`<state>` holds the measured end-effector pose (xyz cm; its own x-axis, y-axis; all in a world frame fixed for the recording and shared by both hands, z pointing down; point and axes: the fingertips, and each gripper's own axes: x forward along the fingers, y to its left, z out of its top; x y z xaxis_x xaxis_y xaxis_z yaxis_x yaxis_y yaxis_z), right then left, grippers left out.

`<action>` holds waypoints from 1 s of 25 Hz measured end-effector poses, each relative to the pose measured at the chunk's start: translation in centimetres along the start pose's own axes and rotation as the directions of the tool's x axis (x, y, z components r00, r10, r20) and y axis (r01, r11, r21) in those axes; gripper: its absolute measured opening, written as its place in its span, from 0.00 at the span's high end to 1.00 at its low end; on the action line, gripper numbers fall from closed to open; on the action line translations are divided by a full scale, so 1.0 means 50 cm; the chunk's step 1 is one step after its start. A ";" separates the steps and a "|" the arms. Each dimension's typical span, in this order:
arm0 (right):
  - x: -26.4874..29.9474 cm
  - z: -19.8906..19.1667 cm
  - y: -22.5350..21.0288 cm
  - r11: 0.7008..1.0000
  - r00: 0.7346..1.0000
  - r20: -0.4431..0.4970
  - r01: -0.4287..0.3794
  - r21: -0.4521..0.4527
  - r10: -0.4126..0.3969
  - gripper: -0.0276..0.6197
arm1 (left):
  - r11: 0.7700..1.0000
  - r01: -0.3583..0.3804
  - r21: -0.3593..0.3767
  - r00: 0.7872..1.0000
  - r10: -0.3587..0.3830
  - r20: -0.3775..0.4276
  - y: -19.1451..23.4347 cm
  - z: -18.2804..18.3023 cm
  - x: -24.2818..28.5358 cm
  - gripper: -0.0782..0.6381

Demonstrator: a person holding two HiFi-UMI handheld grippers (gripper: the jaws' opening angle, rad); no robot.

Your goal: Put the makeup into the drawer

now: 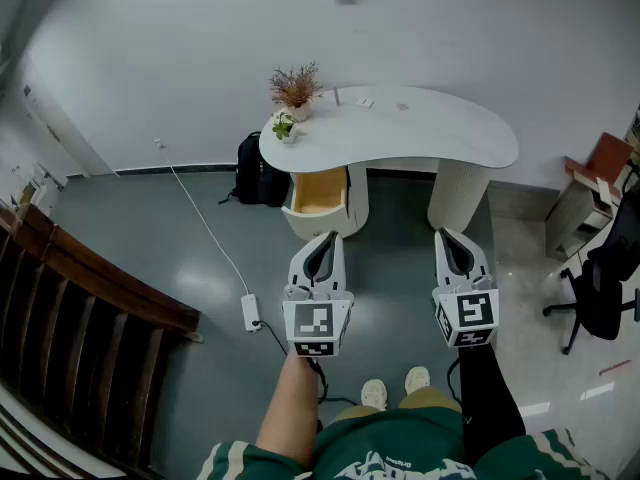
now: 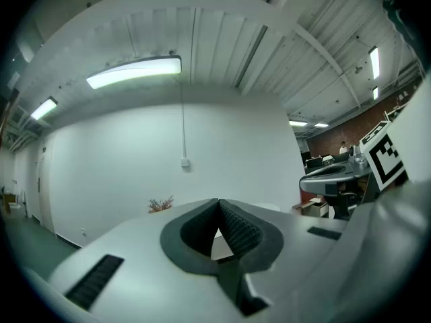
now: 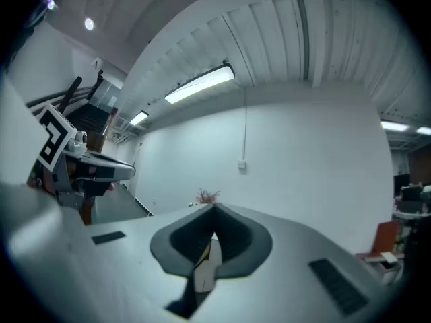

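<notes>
Left gripper: the left gripper [image 1: 322, 240] is pointing level, its jaws clenched tip to tip and gripping nothing.
Right gripper: the right gripper [image 1: 452, 236] is riding just beside it, also level. Its jaws are meeting at the tips with nothing between them.
Makeup: two small pale things [image 1: 365, 101] are lying on the white table [image 1: 450, 148], well ahead of both grippers and between their lines. They are probably the makeup, though too small to be sure.
Drawer: the drawer [image 1: 318, 193] is standing pulled out under the tabletop, straight ahead of the left gripper and nearer than the small things.
Step in hand: by my reading the person is approaching the table, and nothing is being picked up yet.
Doing it well: both jaws need opening before the reach. The right gripper looks better placed for the pick, since the things are lying ahead and slightly inward of it. The left gripper is lining up with the drawer and could steady its front.
Watch for: a dried plant [image 1: 295, 88] is standing ahead of the left gripper at the table's far edge, so reaching from the right is keeping clear of it. A power strip [image 1: 250, 311] is lying on the floor below and outward of the left gripper, near the person's path.
</notes>
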<state>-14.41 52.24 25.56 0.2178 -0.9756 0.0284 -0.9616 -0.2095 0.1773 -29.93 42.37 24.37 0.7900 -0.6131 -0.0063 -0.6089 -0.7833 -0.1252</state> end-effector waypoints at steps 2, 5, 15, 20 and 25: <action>0.001 0.003 0.010 1.000 1.000 0.003 -0.009 -0.007 0.009 0.95 | 1.000 -0.002 0.001 1.000 0.002 -0.004 0.004 -0.004 -0.003 0.89; 0.003 0.009 0.017 1.000 1.000 0.009 -0.018 -0.008 0.018 0.95 | 1.000 0.002 0.001 1.000 -0.002 -0.010 0.006 -0.006 -0.004 0.89; -0.004 0.017 0.029 0.998 0.999 0.037 -0.034 0.046 0.032 0.95 | 0.999 0.045 0.029 0.999 -0.044 -0.024 -0.002 -0.007 -0.009 0.89; -0.007 0.015 0.020 0.998 0.999 0.041 -0.036 0.056 0.034 0.95 | 0.998 0.063 0.006 0.998 -0.063 -0.011 -0.007 -0.003 0.002 0.73; 0.024 0.003 0.002 0.998 0.999 0.039 -0.038 0.052 0.036 0.95 | 0.997 0.060 -0.045 0.998 -0.059 0.025 -0.005 -0.001 0.038 0.57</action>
<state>-14.25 51.04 25.46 0.1762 -0.9844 -0.0041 -0.9766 -0.1753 0.1243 -28.28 41.37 24.42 0.8260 -0.5632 -0.0237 -0.5631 -0.8224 -0.0810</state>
